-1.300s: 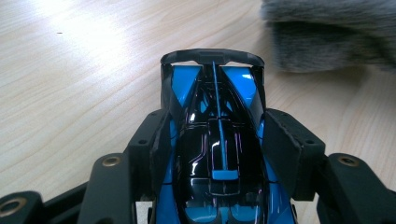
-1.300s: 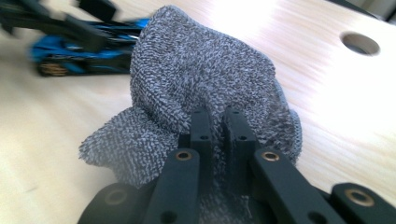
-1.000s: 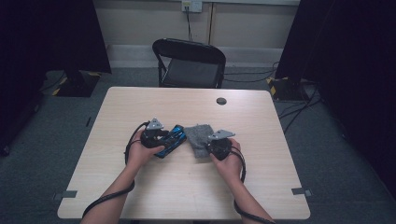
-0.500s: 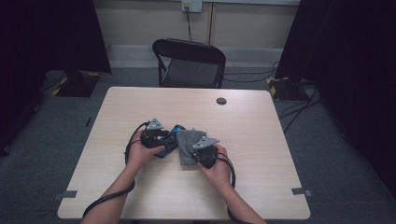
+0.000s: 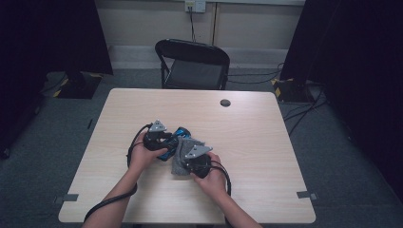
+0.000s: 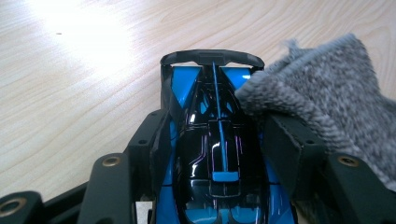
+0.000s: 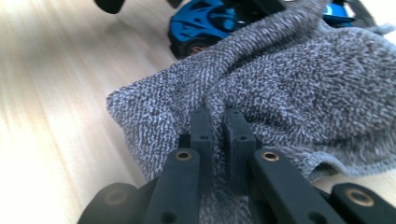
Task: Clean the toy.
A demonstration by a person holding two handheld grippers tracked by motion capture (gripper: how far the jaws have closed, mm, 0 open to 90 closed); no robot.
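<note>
A glossy blue and black toy car (image 6: 219, 154) stands on the wooden table (image 5: 266, 142). My left gripper (image 6: 219, 140) is shut on its body, one jaw against each side. A grey terry cloth (image 7: 280, 79) lies against the car's side and over its rear corner. My right gripper (image 7: 218, 126) is shut on a fold of that cloth. In the high view the left gripper (image 5: 166, 140) and the right gripper (image 5: 190, 156) sit close together at the table's middle front. Between them are the car (image 5: 181, 131) and the cloth (image 5: 179, 166). The car's wheels are mostly hidden.
A black folding chair (image 5: 192, 64) stands behind the table's far edge. A round black cable port (image 5: 225, 102) sits in the tabletop near the back. Cables (image 5: 299, 114) run over the floor at the right. Bare tabletop lies on both sides of the hands.
My right gripper has carried the cloth leftward across the table until it lies against the car. The left gripper and the car have stayed where they were.
</note>
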